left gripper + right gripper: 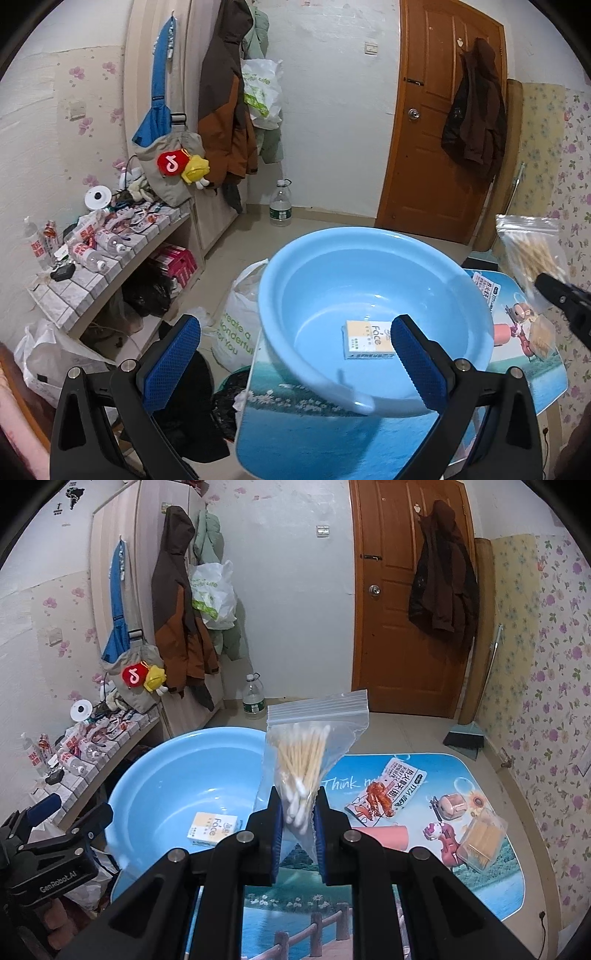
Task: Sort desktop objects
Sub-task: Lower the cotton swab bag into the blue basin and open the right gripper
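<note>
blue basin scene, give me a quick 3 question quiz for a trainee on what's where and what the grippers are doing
1. True or false: the blue basin is empty.
2. Multiple choice: what does the right gripper hold? A) the snack packet B) the zip bag of cotton swabs C) the clear toothpick box
3. Fill in: the left gripper is ____, with nothing between its pads.

Key:
1. False: a small box marked Face lies in it.
2. B; the packet and toothpick box lie on the table.
3. open
</note>
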`<action>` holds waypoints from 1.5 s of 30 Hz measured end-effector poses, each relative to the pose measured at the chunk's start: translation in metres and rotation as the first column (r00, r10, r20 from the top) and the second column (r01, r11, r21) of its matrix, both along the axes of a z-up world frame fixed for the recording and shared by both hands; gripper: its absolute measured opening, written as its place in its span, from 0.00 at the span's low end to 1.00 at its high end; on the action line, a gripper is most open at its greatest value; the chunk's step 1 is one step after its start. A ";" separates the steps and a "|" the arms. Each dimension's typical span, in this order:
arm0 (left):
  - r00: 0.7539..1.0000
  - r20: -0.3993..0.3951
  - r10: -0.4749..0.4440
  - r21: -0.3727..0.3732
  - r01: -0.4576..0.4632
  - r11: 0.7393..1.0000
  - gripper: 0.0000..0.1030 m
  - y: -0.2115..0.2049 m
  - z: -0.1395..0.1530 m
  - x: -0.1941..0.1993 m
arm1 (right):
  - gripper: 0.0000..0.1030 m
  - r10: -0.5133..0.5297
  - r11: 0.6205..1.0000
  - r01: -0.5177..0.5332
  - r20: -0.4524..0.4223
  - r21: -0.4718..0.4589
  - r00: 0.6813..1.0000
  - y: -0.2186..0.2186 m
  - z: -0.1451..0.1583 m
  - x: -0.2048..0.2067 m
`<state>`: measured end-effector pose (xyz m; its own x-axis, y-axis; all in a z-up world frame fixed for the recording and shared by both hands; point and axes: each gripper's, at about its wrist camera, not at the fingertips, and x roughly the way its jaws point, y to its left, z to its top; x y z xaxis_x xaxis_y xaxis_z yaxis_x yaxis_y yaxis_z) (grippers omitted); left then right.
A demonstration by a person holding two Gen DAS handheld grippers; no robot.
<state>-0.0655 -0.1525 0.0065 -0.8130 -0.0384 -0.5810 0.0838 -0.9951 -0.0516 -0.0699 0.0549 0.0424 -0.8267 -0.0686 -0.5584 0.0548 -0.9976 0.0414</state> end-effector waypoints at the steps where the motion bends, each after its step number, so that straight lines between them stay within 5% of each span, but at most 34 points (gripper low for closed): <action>1: 1.000 -0.003 0.002 -0.003 -0.002 1.000 1.00 0.000 0.001 0.002 | 0.15 0.000 1.000 0.000 -0.004 0.000 1.000 0.000 0.002 0.003; 16: 1.000 -0.011 0.013 0.008 -0.013 1.000 1.00 -0.002 -0.002 0.010 | 0.15 0.054 0.998 -0.054 0.027 0.022 0.998 -0.028 0.002 0.001; 41: 0.999 0.036 0.034 0.025 -0.034 0.999 1.00 -0.025 -0.027 -0.022 | 0.15 0.103 0.993 -0.110 0.134 0.050 0.986 -0.059 -0.049 -0.061; 45: 0.998 0.048 0.039 0.023 -0.040 0.999 1.00 -0.028 -0.032 -0.025 | 0.35 0.110 0.992 -0.116 0.147 0.039 0.983 -0.060 -0.055 -0.065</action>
<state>-0.0906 -0.1804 -0.0257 -0.7824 -0.0557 -0.6203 0.1262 -0.9895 -0.0704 -0.1352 -0.0054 -0.0127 -0.7256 -0.1277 -0.6762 0.1642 -0.9864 0.0101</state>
